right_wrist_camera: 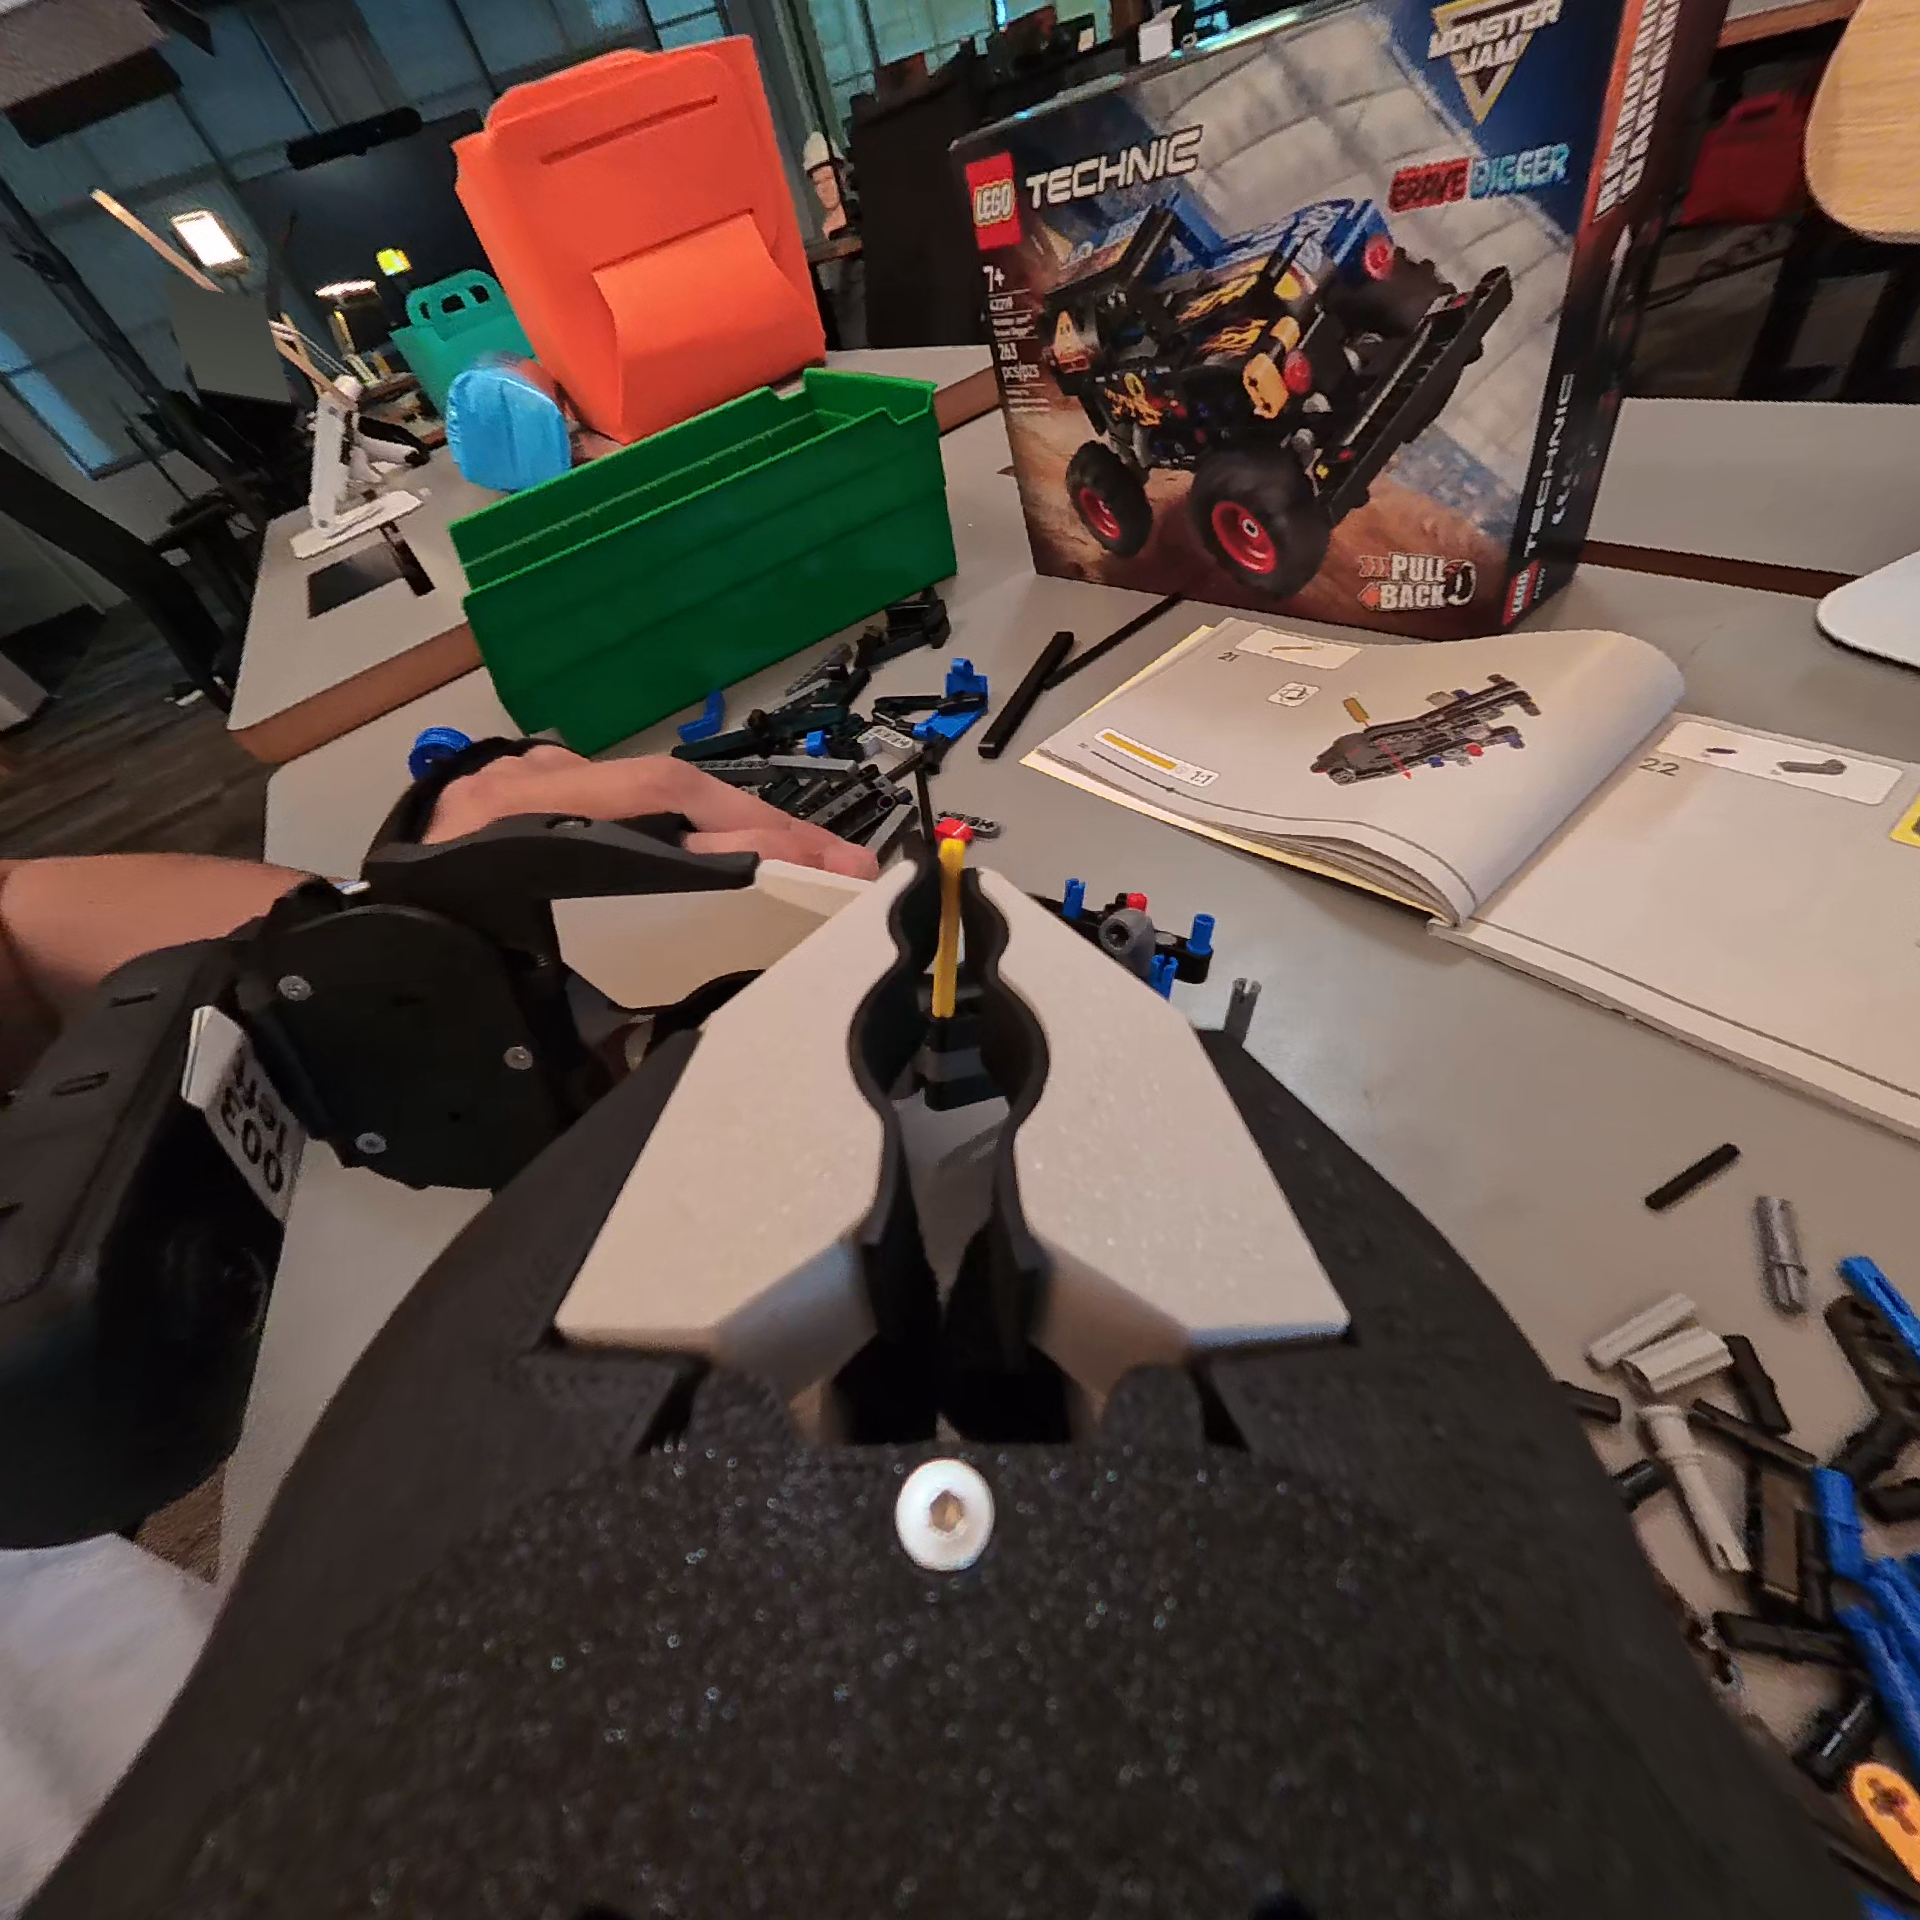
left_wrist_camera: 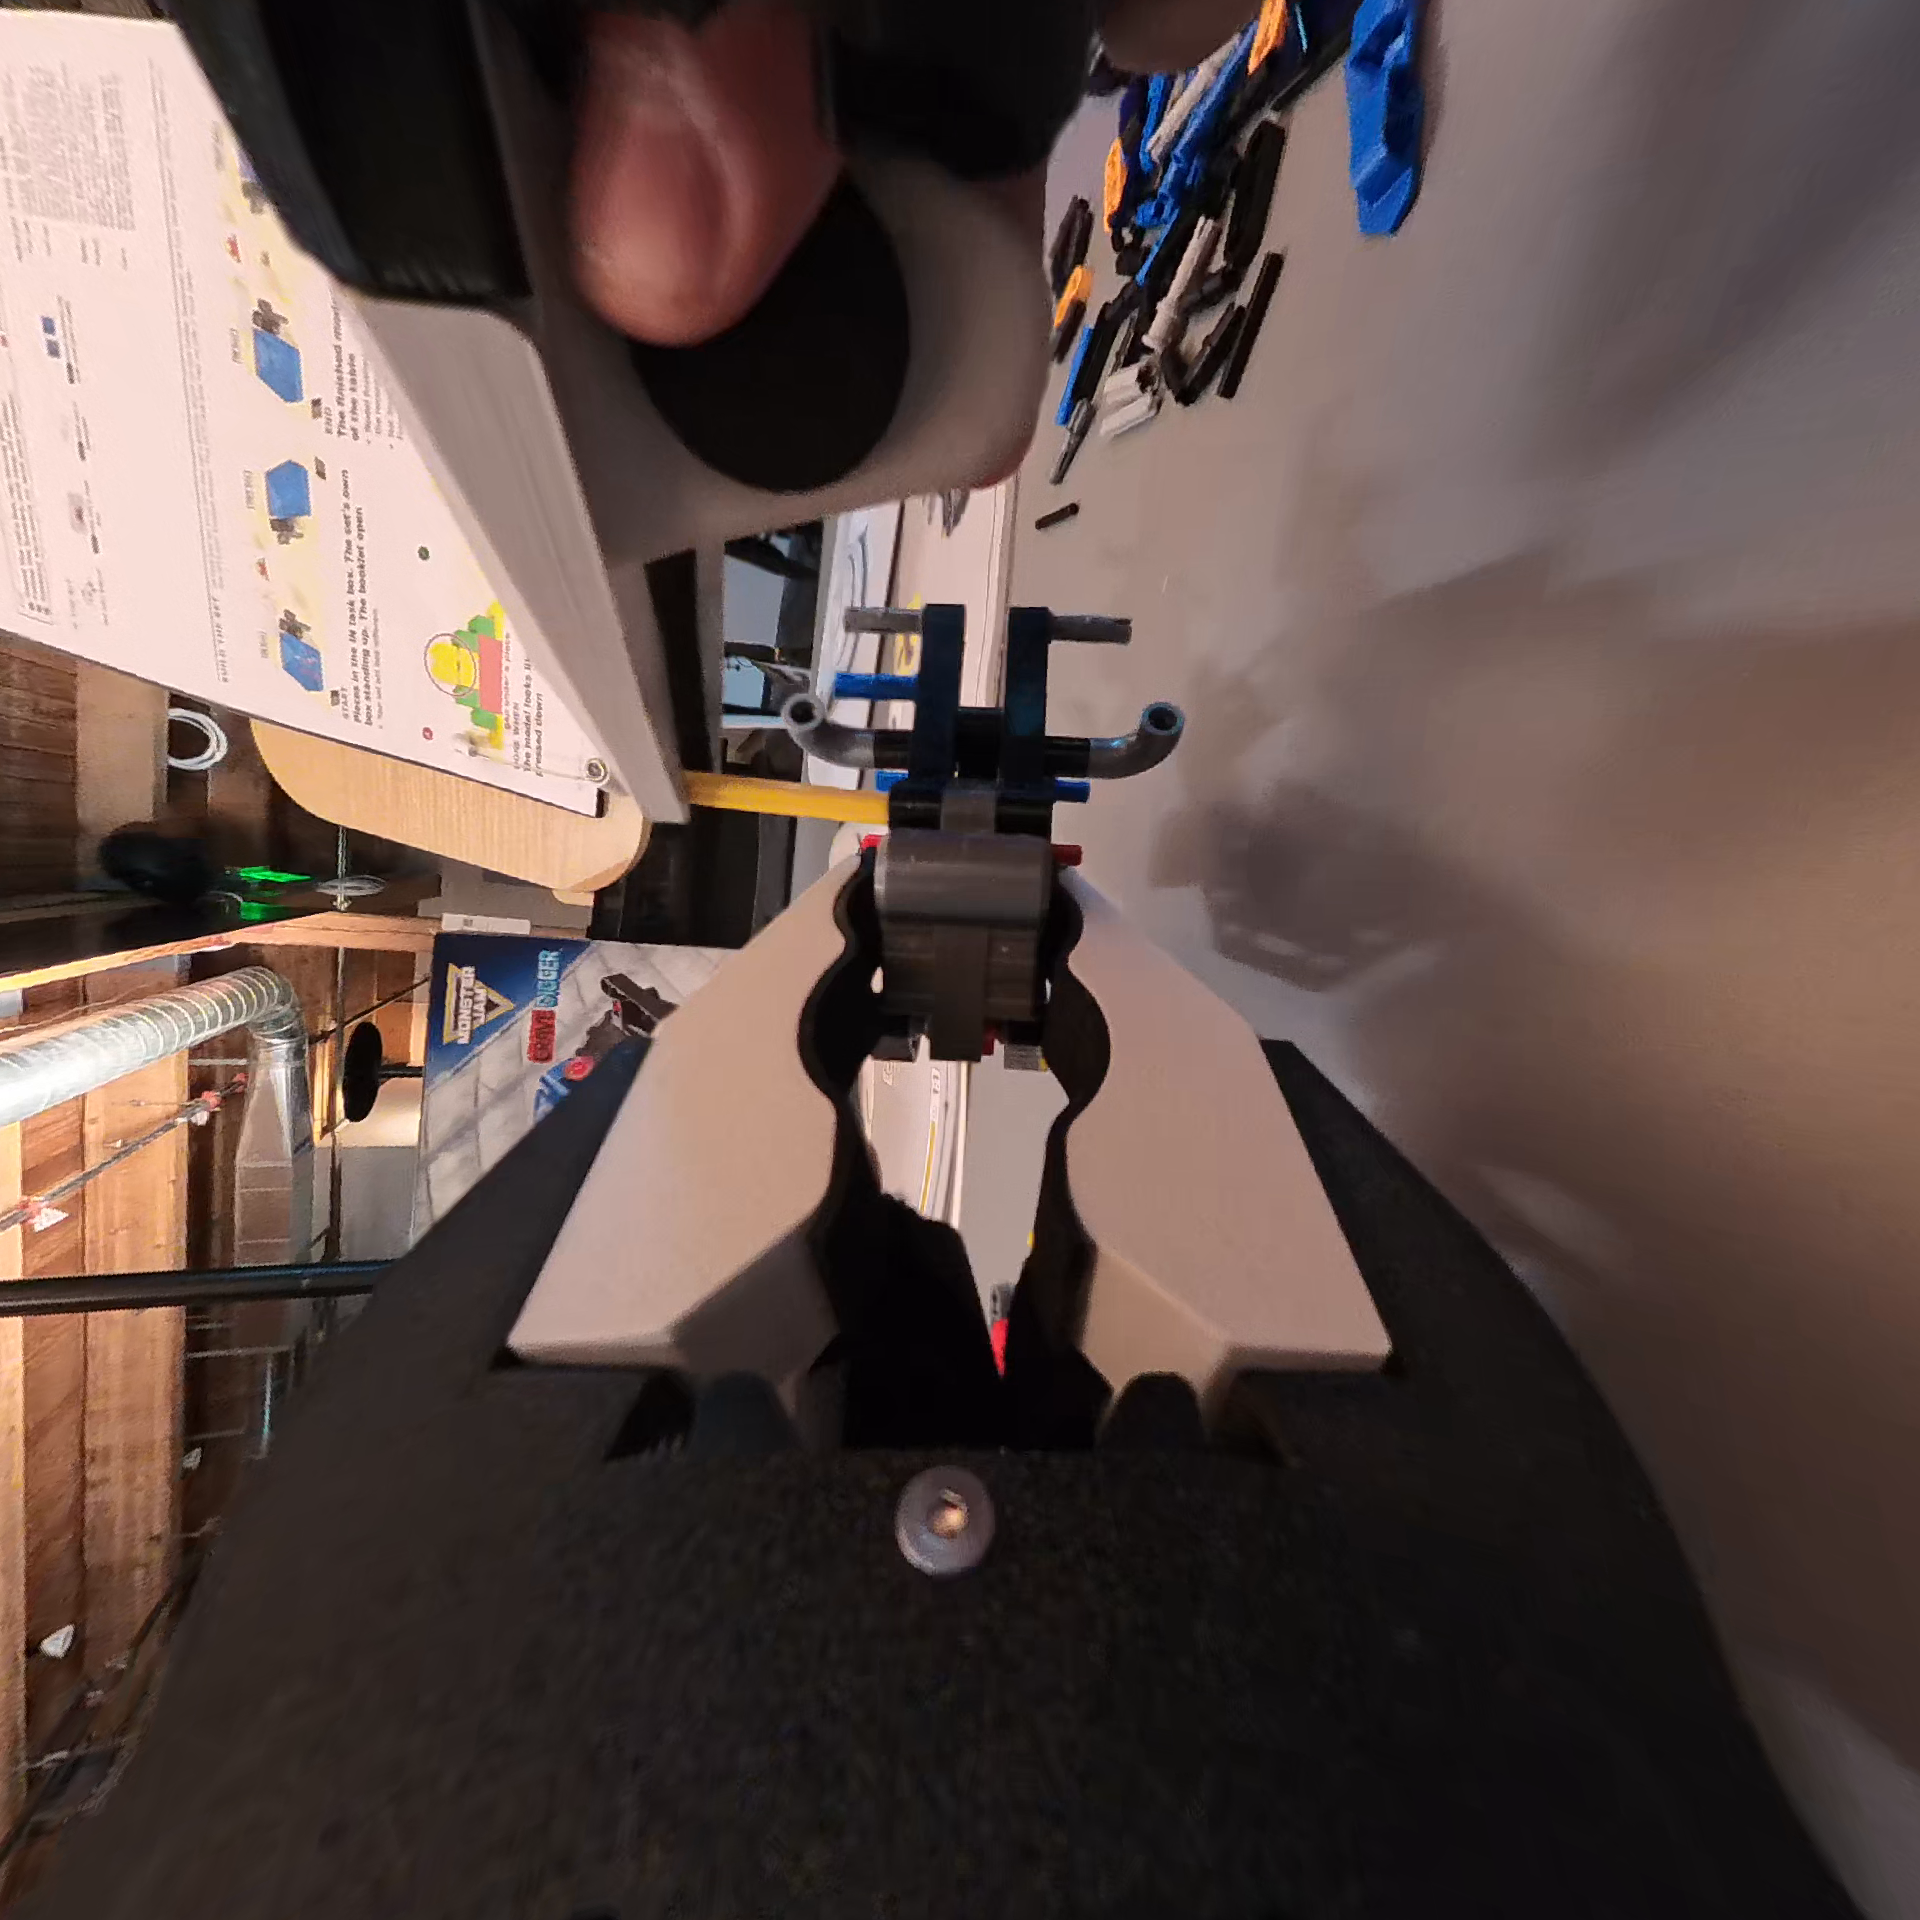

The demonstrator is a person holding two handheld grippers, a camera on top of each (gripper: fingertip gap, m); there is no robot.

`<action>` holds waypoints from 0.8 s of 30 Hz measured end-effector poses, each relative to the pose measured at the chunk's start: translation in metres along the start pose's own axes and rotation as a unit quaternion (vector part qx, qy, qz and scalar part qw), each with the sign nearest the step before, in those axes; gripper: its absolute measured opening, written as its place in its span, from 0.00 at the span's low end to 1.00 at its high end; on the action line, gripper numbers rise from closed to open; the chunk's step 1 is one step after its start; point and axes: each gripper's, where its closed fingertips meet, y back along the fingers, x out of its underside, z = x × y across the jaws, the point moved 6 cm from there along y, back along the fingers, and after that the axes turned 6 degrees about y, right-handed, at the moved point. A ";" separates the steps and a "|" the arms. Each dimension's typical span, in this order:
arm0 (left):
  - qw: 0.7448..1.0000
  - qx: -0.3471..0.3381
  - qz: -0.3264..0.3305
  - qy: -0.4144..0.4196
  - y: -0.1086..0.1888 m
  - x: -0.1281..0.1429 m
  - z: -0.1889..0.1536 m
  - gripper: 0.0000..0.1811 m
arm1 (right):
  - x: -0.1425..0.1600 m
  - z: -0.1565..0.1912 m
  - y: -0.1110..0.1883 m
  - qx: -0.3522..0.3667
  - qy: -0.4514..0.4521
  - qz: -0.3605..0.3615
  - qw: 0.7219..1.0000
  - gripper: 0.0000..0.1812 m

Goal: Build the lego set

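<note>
My left gripper [left_wrist_camera: 961, 883] is shut on a small black and dark grey lego assembly [left_wrist_camera: 966, 831] with blue pins, grey curved pipes and red pin ends, held above the grey table [left_wrist_camera: 1558, 520]. My right gripper [right_wrist_camera: 940, 883] is shut on a thin yellow axle [right_wrist_camera: 948, 935]. In the left wrist view the yellow axle [left_wrist_camera: 790, 800] reaches from the right gripper's fingers [left_wrist_camera: 582, 582] to the side of the assembly. In the right wrist view the left gripper [right_wrist_camera: 810, 883], held by a hand, comes in from the left, and the assembly [right_wrist_camera: 1132, 930] shows just past my fingertips.
An open instruction booklet [right_wrist_camera: 1455, 790] lies at the right, the set's box [right_wrist_camera: 1299, 343] stands behind it. A green bin [right_wrist_camera: 707, 561] and an orange container [right_wrist_camera: 644, 229] stand at the back left. Loose parts lie by the bin [right_wrist_camera: 831, 748] and at the near right [right_wrist_camera: 1766, 1455]. The grippers' ends are close to 5 cm from one another.
</note>
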 end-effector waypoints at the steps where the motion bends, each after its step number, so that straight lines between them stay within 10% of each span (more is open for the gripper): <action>1: 1.000 -0.001 0.003 0.003 0.000 0.000 0.000 0.14 | 0.000 0.001 0.000 0.002 -0.001 -0.004 1.000 0.01; 24: 0.997 -0.015 0.017 -0.077 -0.005 0.005 -0.008 0.14 | 0.010 -0.002 0.005 0.001 0.022 0.038 0.999 0.02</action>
